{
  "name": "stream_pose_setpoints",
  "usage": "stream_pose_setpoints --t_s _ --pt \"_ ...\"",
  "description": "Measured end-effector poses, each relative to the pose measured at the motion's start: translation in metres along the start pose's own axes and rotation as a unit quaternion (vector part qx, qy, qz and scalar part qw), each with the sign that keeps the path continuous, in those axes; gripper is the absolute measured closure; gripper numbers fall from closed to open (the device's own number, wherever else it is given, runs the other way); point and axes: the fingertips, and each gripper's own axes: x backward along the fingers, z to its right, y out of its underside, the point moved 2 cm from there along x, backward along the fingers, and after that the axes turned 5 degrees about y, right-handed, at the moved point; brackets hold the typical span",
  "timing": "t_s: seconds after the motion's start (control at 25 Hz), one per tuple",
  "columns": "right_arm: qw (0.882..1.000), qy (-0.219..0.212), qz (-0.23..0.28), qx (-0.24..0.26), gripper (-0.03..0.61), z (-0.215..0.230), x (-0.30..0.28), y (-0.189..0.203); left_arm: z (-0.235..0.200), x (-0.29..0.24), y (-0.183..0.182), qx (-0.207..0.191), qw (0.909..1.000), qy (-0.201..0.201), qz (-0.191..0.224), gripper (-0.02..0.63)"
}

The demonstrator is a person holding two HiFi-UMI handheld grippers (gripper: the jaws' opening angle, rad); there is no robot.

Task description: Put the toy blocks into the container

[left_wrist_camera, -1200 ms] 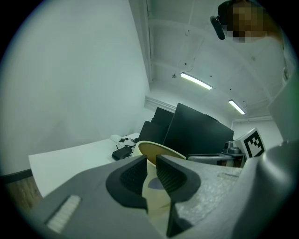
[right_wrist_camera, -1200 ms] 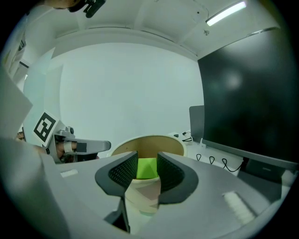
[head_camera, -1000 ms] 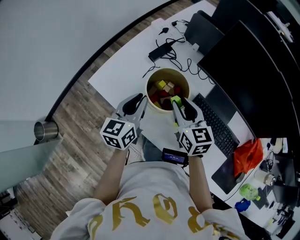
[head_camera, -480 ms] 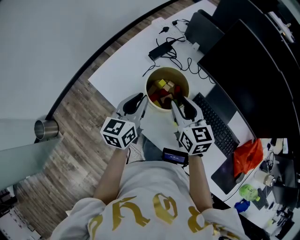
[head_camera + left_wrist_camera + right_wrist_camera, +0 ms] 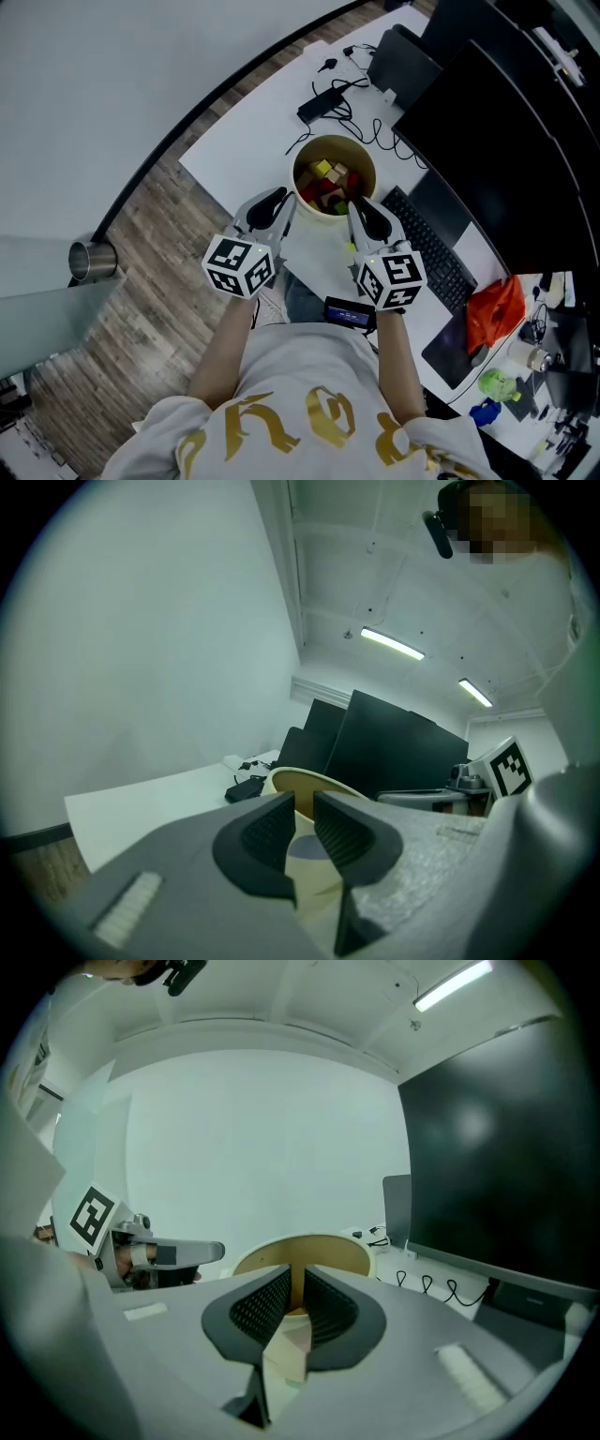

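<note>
Left: left gripper (image 5: 277, 206), jaws a narrow slit apart with nothing between them. The container (image 5: 297, 178) stands just ahead of these jaws and slightly to their right, its near wall showing through the slit.

Centre: the blocks (image 5: 328, 180), yellow, red and green, lie heaped inside the container. It sits ahead of and between the two pairs of jaws. I see no loose block on the counter (image 5: 239, 141).

Right: right gripper (image 5: 364, 214), jaws just drawn nearly together and empty. They sit at the container's near rim, whose inner wall shows through the gap beyond them.

Step in hand, as I judge it: clearing the right jaws after a drop. To do it well:
- I would lift these jaws straight up off the rim before swinging away, so they do not tip or drag the container.
- I would keep the left jaws beside the wall, ready to steady it.
- I would look over the counter to either side of the jaws for any block that is out of view.
- I would spread the jaws again only once they are clear of the heap.
</note>
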Motion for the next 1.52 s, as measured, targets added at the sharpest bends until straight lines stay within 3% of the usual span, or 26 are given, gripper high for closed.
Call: stream_pose_setpoints --t_s 0.24,0.76,1.08,1.52 --pt "1.000 0.016 0.018 0.007 0.569 -0.003 0.017 -0.008 0.011 0.014 -0.005 -0.013 0.9999 -0.002 0.005 0.546" --pt "0.998 0.030 0.049 0.012 0.566 -0.016 0.084 -0.007 0.057 0.054 -0.004 -0.036 0.9992 -0.002 0.019 0.551" --pt "0.998 0.043 0.042 0.004 0.565 -0.011 0.117 0.013 0.079 0.063 0.018 -0.032 0.9995 0.006 0.004 0.552" --pt "0.998 0.067 0.001 -0.002 0.491 0.016 0.133 0.055 0.091 0.040 0.059 -0.026 0.9984 0.029 -0.041 0.551"
